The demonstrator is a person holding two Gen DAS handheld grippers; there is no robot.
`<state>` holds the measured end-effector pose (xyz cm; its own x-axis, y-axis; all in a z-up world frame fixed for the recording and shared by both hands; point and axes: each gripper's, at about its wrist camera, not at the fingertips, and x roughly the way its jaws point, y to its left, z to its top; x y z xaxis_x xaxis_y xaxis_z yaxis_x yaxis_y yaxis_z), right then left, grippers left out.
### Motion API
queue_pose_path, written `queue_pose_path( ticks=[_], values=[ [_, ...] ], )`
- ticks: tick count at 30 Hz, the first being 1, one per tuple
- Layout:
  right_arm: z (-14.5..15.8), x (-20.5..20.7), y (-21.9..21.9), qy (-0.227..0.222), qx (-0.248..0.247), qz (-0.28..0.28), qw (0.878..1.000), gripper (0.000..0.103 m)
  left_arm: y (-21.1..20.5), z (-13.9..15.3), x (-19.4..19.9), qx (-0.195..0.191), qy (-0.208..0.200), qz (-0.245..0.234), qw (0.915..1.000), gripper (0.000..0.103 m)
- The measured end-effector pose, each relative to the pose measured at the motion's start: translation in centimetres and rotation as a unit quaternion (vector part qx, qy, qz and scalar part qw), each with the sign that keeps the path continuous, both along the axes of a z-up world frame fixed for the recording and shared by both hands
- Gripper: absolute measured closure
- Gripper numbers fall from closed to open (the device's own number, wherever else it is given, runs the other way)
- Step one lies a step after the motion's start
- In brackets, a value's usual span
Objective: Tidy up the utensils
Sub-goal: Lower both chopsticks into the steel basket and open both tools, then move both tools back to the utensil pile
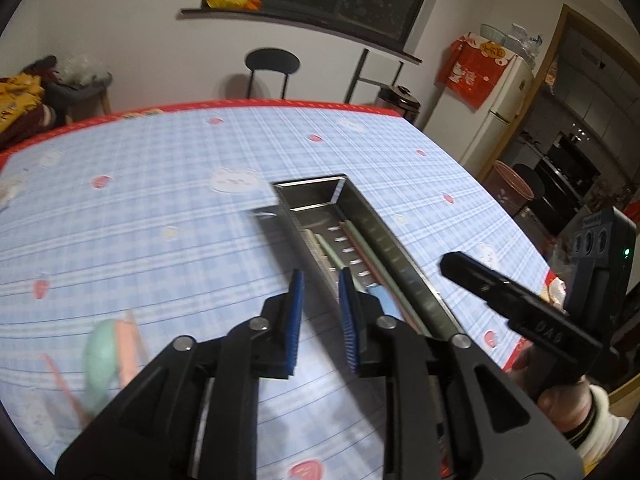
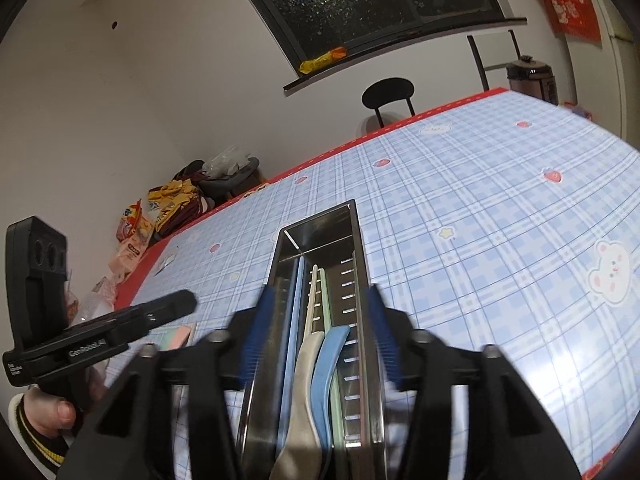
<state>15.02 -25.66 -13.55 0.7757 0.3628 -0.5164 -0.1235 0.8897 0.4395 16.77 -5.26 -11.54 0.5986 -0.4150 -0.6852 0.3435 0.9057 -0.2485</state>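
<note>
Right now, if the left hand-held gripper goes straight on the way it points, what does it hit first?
Probably the near left wall of the steel utensil tray, or the tablecloth just beside it. The left hand-held gripper points down at that edge; depth is unclear.

The counter point(image 2: 500, 208) wears a pale blue plaid cloth dotted with pink strawberries and white bears, edged in red, and on it the silver steel tray point(image 2: 362, 280) holds cream, blue and mint green utensils point(image 2: 316, 364), beside black grippers with blue pads point(image 1: 294, 312).
</note>
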Motion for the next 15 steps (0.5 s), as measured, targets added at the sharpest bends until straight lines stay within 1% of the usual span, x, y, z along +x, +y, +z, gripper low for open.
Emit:
queue_pose_path(
  ticks=[1, 3, 4, 5, 6, 7, 8, 9, 10, 12, 15],
  values=[
    [0.2, -0.1, 0.2, -0.001, -0.005, -0.001, 1.0, 0.039, 0.7, 0.3, -0.4, 0.002, -0.006, 0.007, 1.0, 0.076],
    [0.6, -0.5, 0.8, -0.001, -0.02, -0.001, 1.0, 0.021, 2.1, 0.6, -1.2, 0.003, -0.013, 0.019, 0.9997, 0.071],
    [0.8, -0.7, 1.1, -0.002, -0.027, -0.001, 1.0, 0.017, 2.7, 0.7, -1.6, 0.004, -0.016, 0.025, 0.9995, 0.066],
    [1.0, -1.0, 1.5, -0.003, -0.033, -0.001, 0.999, 0.01, 3.6, 0.9, -2.1, 0.005, -0.021, 0.033, 0.9992, 0.06],
    [1.2, -1.2, 1.8, -0.004, -0.037, 0.0, 0.999, 0.006, 4.4, 1.1, -2.6, 0.005, -0.025, 0.039, 0.9989, 0.056],
    [1.4, -1.5, 2.3, -0.006, -0.042, 0.005, 0.999, 0.006, 5.0, 1.3, -3.0, 0.006, -0.028, 0.045, 0.9986, 0.046],
    [1.6, -1.7, 2.7, -0.006, -0.045, 0.01, 0.999, 0.006, 5.9, 1.5, -3.6, 0.007, -0.034, 0.052, 0.9981, 0.032],
    [1.7, -1.9, 3.2, -0.007, -0.05, 0.014, 0.999, 0.006, 6.5, 1.6, -4.1, 0.009, -0.039, 0.059, 0.9975, 0.023],
    [1.8, -2.1, 3.9, -0.008, -0.057, 0.02, 0.998, 0.006, 7.3, 1.9, -4.8, 0.011, -0.046, 0.069, 0.9965, 0.008],
    [1.9, -2.5, 4.9, -0.009, -0.065, 0.026, 0.997, 0.006, 8.9, 2.1, -6.1, 0.015, -0.053, 0.081, 0.9952, 0.006],
    [1.9, -2.7, 6.8, -0.006, -0.071, 0.045, 0.996, 0.006, 11.1, 2.1, -7.5, 0.018, -0.048, 0.097, 0.994, 0.006]
  ],
)
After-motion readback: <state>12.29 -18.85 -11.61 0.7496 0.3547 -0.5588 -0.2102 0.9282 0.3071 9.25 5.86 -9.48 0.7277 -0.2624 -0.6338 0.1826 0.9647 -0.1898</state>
